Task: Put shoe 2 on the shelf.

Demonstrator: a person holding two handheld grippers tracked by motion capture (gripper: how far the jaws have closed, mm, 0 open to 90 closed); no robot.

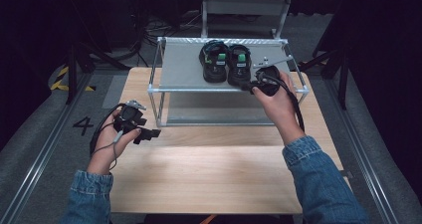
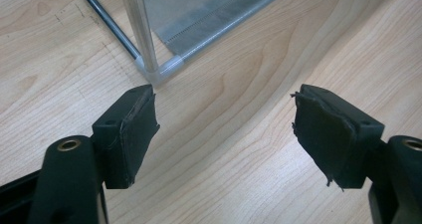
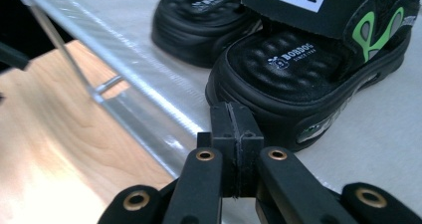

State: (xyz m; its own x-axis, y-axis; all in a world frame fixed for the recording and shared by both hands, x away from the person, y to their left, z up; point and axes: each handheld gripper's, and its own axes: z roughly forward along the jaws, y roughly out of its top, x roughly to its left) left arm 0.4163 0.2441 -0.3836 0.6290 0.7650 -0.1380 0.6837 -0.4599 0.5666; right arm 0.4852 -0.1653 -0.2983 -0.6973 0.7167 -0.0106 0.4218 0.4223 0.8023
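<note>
The left gripper (image 1: 149,133) hovers over the wooden table (image 1: 209,174), its jaws spread wide and holding nothing. Farther away, the right gripper (image 3: 235,129) has its jaws pressed together on nothing, just at the heel of the right sandal (image 3: 318,64). Both black sandals, right one (image 1: 240,62) and left sandal (image 1: 214,59), stand side by side on the top shelf of the metal rack (image 1: 179,64)

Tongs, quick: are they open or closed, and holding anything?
Left tongs: open, holding nothing.
Right tongs: closed, holding nothing, at the heel of a sandal.
</note>
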